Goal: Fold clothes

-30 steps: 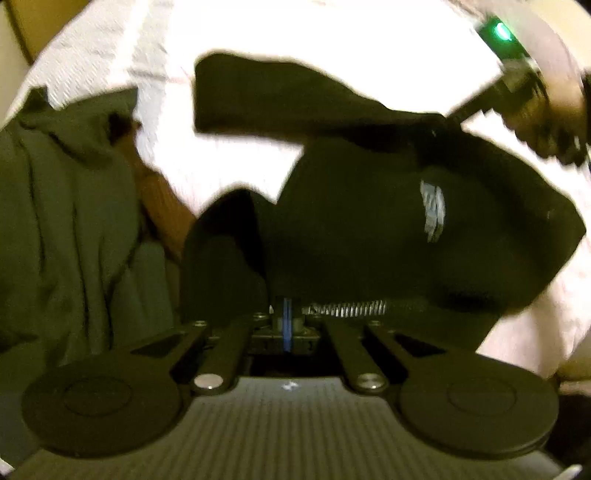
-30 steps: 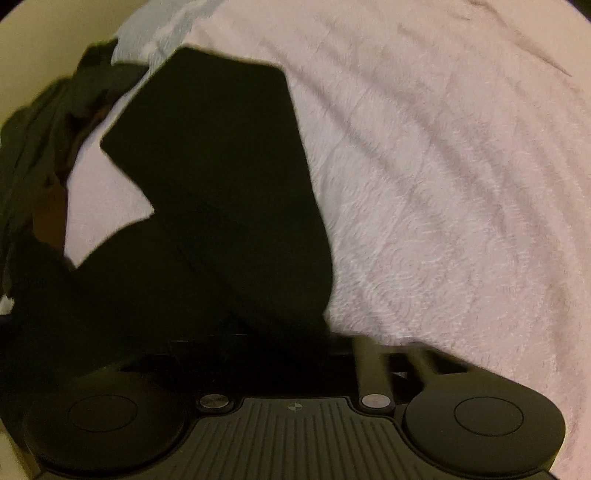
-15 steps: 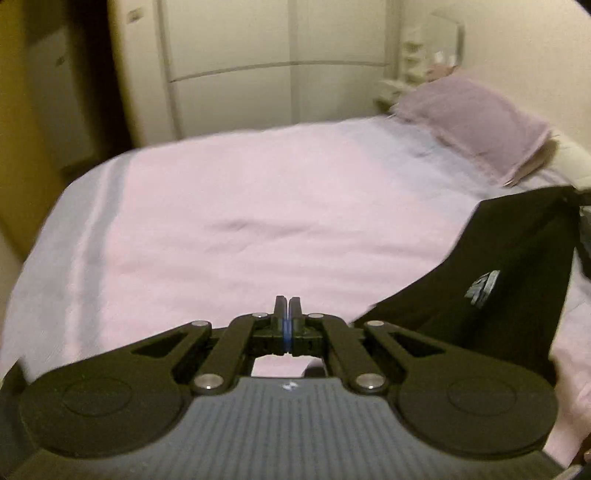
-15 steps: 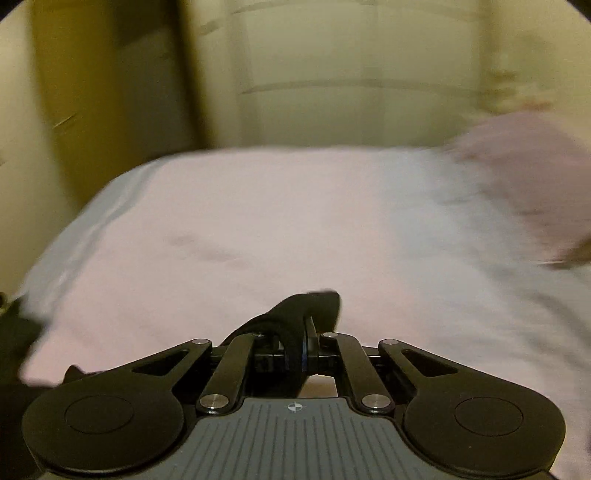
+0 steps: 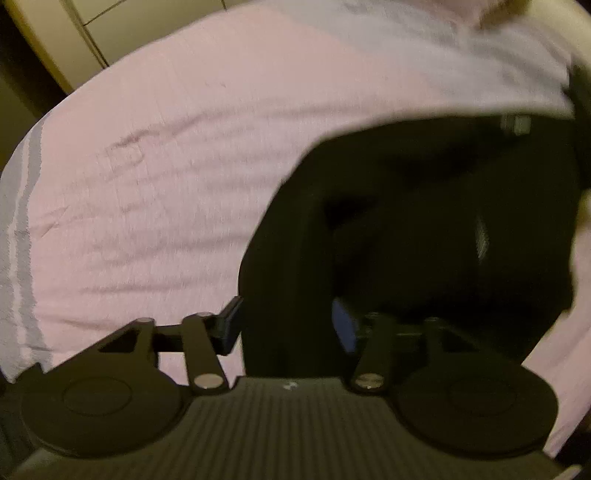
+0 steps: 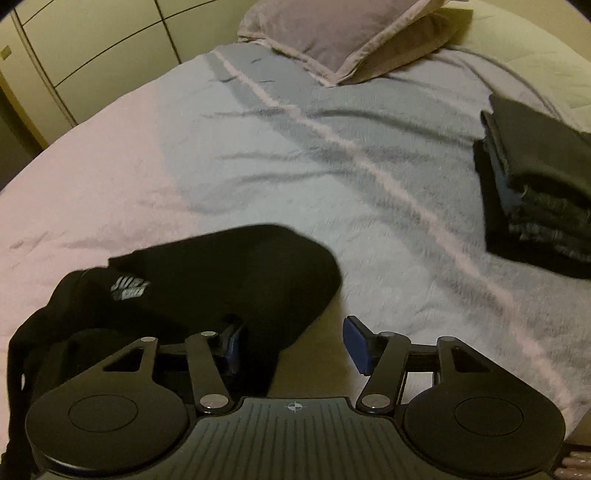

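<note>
Both tools wide apart, left tool [image 5: 286,323], right tool [image 6: 293,345], rumpled black garment [image 6: 221,280] with pale logo on bedspread [image 6: 332,177]

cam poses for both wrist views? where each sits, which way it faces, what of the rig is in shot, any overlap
Left wrist: on the left gripper, looking along its open fingers, down across the pink bedspread; the black garment lies between them.
Right wrist: on the right gripper, fingers open, facing up the bed toward the pillow and the folded stack.
Shared: the black garment with its white print, and the bedspread. Neither gripper shows in the other's view.
</note>
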Available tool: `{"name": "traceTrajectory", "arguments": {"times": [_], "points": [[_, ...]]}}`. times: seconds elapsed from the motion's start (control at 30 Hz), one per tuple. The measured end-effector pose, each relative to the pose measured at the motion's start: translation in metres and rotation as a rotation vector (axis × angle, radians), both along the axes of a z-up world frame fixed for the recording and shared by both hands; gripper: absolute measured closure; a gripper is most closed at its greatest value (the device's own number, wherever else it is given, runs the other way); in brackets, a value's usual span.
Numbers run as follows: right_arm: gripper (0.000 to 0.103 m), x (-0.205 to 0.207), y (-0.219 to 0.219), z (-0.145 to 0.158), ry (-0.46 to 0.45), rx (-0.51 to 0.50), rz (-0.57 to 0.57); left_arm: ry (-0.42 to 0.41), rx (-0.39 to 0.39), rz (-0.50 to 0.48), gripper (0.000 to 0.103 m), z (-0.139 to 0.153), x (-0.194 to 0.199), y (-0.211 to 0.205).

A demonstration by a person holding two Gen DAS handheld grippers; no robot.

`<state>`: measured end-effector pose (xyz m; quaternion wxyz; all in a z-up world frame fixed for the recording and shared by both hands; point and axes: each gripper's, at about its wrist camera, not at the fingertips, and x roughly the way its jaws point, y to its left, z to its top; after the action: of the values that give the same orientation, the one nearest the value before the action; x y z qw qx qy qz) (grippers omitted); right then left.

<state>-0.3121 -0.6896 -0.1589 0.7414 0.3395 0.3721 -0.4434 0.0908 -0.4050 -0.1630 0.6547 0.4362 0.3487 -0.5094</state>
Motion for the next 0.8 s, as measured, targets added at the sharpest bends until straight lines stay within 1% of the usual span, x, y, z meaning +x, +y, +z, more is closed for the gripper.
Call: {"name": "traceTrajectory", "arguments": {"times": [0.03,0.07,0.17,0.23,0.27,0.33,0.37,0.4,0.43,0.57,0.6,0.67,0.73,0.8], "points": [[0.043,0.003,0.004,0.001,-0.004,-0.001,0.019,-0.024,0.020,-0.024,0.044,-0.009,-0.002,0.002],[0.041,0.010,0.006,0.001,-0.005,-0.004,0.043,-0.041,0.031,-0.037,0.042,-0.017,-0.002,0.005],[0.039,0.035,0.007,0.004,0.028,-0.049,0.141,-0.051,0.054,-0.064,0.041,-0.045,0.003,0.000],[0.033,0.052,0.010,0.007,0.048,-0.072,0.212,-0.044,0.071,-0.079,0.042,-0.068,0.008,-0.008],[0.029,0.060,0.009,0.005,0.058,-0.077,0.240,-0.025,0.078,-0.092,0.044,-0.081,0.013,-0.013],[0.027,0.076,0.008,0.001,0.080,-0.087,0.297,0.012,0.097,-0.127,0.073,-0.104,0.026,-0.019],[0.027,0.084,0.007,-0.001,0.100,-0.090,0.313,0.005,0.099,-0.136,0.081,-0.107,0.029,-0.019],[0.027,0.091,0.006,-0.005,0.129,-0.092,0.319,-0.017,0.094,-0.136,0.092,-0.104,0.032,-0.017],[0.027,0.099,0.005,-0.008,0.159,-0.095,0.324,-0.035,0.086,-0.131,0.094,-0.099,0.037,-0.015],[0.027,0.118,0.011,0.006,0.206,-0.074,0.280,-0.064,0.037,-0.058,0.094,-0.051,0.075,0.014],[0.027,0.121,0.015,0.012,0.199,-0.074,0.273,-0.069,0.033,-0.044,0.094,-0.039,0.084,0.023],[0.027,0.128,0.025,0.027,0.156,-0.084,0.284,-0.075,0.049,-0.035,0.094,-0.021,0.097,0.037],[0.027,0.140,0.034,0.041,0.115,-0.073,0.329,-0.033,0.083,-0.032,0.094,-0.010,0.105,0.047],[0.027,0.155,0.036,0.046,0.045,-0.038,0.386,0.088,0.113,-0.037,0.092,-0.004,0.111,0.049]]}}
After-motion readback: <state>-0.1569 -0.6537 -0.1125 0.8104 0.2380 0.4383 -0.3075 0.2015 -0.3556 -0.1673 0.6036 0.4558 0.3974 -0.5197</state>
